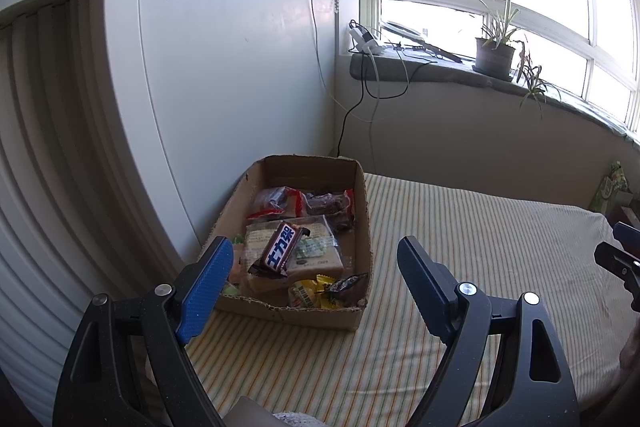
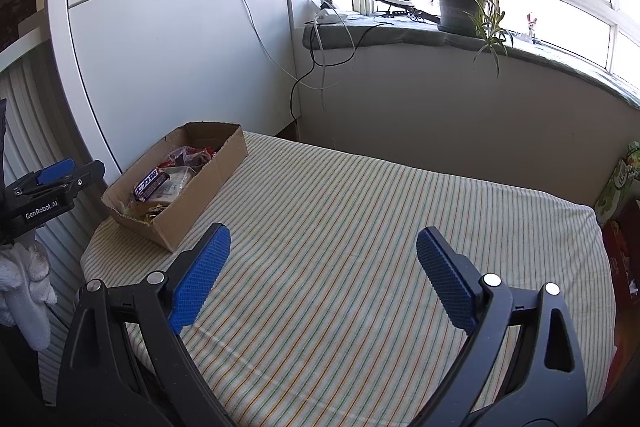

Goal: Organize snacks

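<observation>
I have my left gripper (image 1: 316, 255) spread wide with nothing between its blue pads, touching nothing, hanging over the striped cloth (image 1: 460, 267). The cardboard box (image 1: 362, 215) sits just ahead of it, mostly inside the gap between the two fingers and nearer the left finger (image 1: 208, 279). In the box, a dark chocolate bar (image 1: 280, 247) with white lettering lies on top of a clear-wrapped pale slab (image 1: 320, 259), red-edged wrappers (image 1: 280, 201) lie beyond it at the far end, and yellow packets (image 1: 316, 291) lie nearest me. My right gripper (image 2: 324, 251) is equally wide and empty, held above bare striped cloth (image 2: 360, 195); from it the box (image 2: 200, 191) lies ahead and off to the left, well apart from both fingers, and the left gripper (image 2: 60, 175) shows at its far left edge
</observation>
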`<state>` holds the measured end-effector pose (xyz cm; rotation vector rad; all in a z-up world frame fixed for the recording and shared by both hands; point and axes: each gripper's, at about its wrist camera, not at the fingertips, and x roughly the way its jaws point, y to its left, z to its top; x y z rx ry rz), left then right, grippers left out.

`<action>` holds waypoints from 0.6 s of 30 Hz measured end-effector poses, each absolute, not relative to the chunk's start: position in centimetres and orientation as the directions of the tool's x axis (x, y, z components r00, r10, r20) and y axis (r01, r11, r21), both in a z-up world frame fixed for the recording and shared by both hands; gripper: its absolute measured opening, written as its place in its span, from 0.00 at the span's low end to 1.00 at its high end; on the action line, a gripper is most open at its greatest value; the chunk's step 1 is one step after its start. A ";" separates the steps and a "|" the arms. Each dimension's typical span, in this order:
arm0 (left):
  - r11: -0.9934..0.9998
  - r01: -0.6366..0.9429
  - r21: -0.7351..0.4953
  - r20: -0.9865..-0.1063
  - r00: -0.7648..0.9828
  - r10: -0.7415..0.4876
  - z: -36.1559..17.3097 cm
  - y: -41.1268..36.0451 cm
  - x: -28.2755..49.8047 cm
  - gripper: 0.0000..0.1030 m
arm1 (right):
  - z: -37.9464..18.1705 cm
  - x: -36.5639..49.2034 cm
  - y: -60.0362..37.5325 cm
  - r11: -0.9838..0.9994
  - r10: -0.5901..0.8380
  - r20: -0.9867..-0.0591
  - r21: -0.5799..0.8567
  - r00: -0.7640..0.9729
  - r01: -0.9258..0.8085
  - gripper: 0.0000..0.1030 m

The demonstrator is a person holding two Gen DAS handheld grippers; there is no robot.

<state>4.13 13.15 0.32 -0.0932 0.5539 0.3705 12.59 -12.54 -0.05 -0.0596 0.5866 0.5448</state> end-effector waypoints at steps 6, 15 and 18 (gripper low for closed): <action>0.930 -0.368 0.008 -0.533 0.785 0.315 0.3 13.2 4.2 0.82 | -0.3 12.6 -12.5 0.858 0.467 -0.549 0.092 0.693 -0.505 0.93; 0.930 -0.368 0.009 -0.518 0.794 0.320 0.0 13.1 4.1 0.82 | -0.2 12.6 -12.7 0.863 0.461 -0.544 0.092 0.701 -0.496 0.93; 0.932 -0.362 0.006 -0.522 0.794 0.312 -0.1 13.1 4.1 0.82 | -0.4 12.8 -12.8 0.867 0.456 -0.549 0.095 0.701 -0.489 0.93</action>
